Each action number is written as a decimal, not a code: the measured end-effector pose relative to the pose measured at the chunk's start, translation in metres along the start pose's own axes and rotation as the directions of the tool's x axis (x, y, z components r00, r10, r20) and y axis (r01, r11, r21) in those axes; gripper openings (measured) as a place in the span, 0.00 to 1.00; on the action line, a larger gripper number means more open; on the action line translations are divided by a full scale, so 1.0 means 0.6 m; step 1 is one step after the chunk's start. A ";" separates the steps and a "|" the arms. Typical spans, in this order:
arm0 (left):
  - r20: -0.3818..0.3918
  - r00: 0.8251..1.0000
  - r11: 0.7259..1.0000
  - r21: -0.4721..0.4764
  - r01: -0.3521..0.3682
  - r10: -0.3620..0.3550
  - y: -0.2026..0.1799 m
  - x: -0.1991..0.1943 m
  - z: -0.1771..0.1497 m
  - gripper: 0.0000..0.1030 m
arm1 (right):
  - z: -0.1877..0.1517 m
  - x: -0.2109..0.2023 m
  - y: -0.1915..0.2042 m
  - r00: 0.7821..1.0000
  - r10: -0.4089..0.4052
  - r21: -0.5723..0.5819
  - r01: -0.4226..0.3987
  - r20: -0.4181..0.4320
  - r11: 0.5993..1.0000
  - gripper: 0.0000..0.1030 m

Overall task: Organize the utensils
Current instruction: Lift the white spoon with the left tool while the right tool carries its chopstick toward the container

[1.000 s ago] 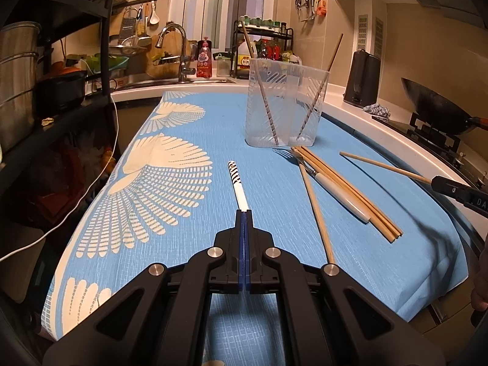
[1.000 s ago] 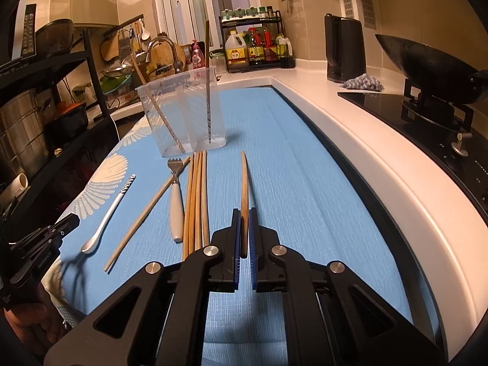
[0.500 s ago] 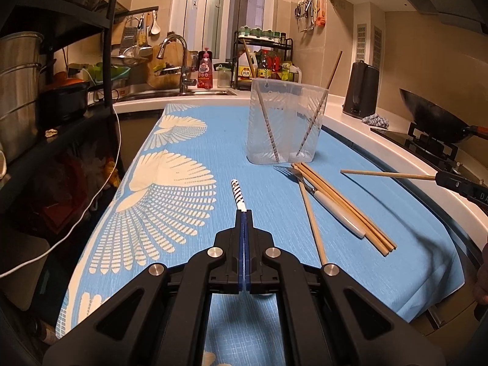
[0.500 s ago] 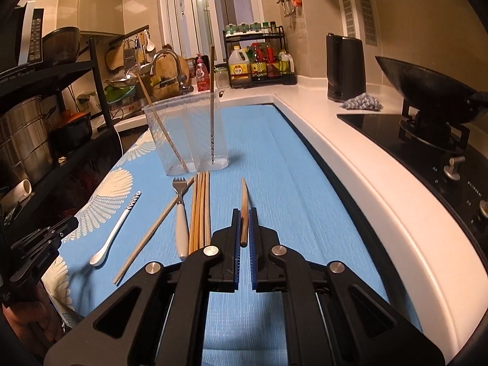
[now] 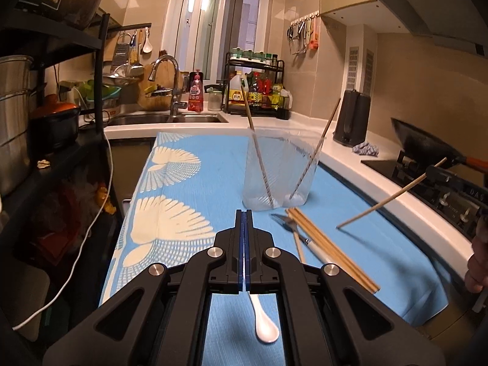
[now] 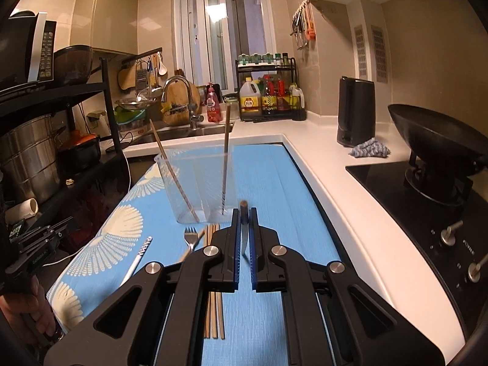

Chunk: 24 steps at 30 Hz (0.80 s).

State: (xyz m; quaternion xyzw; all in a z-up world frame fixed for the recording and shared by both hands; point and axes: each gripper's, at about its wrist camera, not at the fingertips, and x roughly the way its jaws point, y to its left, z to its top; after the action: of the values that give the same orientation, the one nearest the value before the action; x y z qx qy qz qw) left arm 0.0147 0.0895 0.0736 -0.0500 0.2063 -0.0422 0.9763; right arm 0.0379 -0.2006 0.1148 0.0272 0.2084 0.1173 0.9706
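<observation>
Blue mat [image 5: 189,201]: L tongs [image 5: 245,213] clamp spoon [image 5: 264,326], R tongs [image 6: 243,213] chopstick [image 6: 243,210].

The left gripper [image 5: 245,213] clamps a white spoon [image 5: 264,326] above the blue cloth [image 5: 195,183]. A clear cup [image 5: 279,174] holds two chopsticks [image 5: 259,155].

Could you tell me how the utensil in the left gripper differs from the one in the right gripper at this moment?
The left gripper holds a white spoon with a rounded bowl; the right gripper holds a plain wooden chopstick, thin and straight. The spoon's bowl hangs back beneath its gripper, while the chopstick sticks out sideways, tip slanting down toward the blue cloth. Both are clamped in shut jaws, off the cloth.
</observation>
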 end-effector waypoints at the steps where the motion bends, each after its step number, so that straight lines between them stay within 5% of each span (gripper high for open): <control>1: 0.000 1.000 1.000 -0.004 0.007 -0.007 0.003 0.001 0.006 0.00 | 0.008 -0.001 0.002 1.000 0.004 -0.005 -0.004 0.008 1.000 0.05; 9: -0.067 0.996 0.998 0.019 0.064 -0.063 0.004 0.018 0.038 0.00 | 0.051 0.003 0.015 0.999 0.020 -0.031 -0.018 0.040 0.999 0.05; 12: -0.133 0.988 0.997 -0.007 0.073 -0.074 0.003 0.028 -0.007 0.00 | 0.048 0.002 0.014 0.999 0.027 -0.029 -0.026 0.038 0.999 0.05; 16: -0.221 0.972 0.993 -0.099 0.060 -0.081 0.007 0.043 -0.089 0.21 | 0.029 -0.004 0.009 0.999 0.022 -0.019 -0.021 0.042 1.000 0.05; 24: -0.261 0.964 0.982 -0.191 -0.003 -0.048 -0.006 0.047 -0.171 0.22 | 0.016 -0.023 0.006 0.998 0.029 -0.018 -0.029 0.047 0.999 0.05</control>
State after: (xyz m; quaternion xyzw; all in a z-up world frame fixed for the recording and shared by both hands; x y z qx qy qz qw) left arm -0.0015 0.0750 -0.0303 -0.1391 0.3371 -0.0398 0.9303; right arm 0.0291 -0.2004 0.1295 0.0247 0.1840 0.1325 0.9736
